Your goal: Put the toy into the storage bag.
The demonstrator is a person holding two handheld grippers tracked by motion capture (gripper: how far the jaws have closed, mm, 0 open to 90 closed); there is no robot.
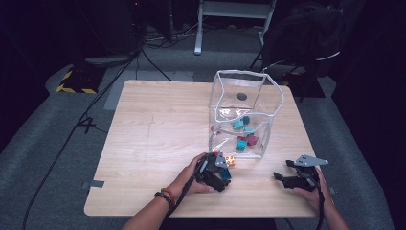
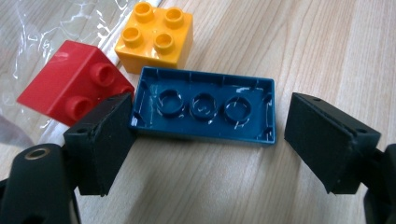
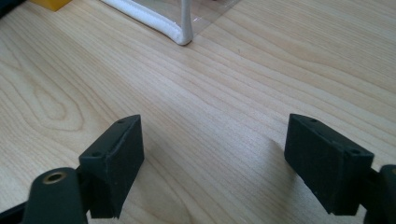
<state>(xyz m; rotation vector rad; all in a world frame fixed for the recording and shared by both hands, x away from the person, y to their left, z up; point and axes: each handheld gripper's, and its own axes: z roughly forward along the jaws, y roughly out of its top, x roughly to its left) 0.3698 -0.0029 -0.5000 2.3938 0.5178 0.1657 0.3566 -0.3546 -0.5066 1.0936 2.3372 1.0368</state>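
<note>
A dark blue brick lies upside down on the table, its hollow underside facing up: a long rectangle of glossy moulded plastic with thin walls, small ribs along the inner edges and three round tubes in a row down the middle. It sits between the two black pads of the left tongs, which stand spread; the left pad is right at the brick's short end, while the right pad stands a little apart from the other end, so nothing is pinched. In the high view the left tongs hover low over the near middle of the table, just in front of the clear bag.

Just beyond the blue brick lies a square yellow brick with four round studs on top, smooth and shiny. To its left a red brick is tipped on its side, studs pointing toward the blue one, resting at the edge of crinkled clear film.

The clear bag is a soft transparent box shape with white piped edges, open at the top, holding several teal and dark red bricks at its bottom.

The right tongs are also spread wide, with bare pale wood grain between their matte black, block-shaped pads. They rest near the table's right front edge, well apart from the bricks.
</note>
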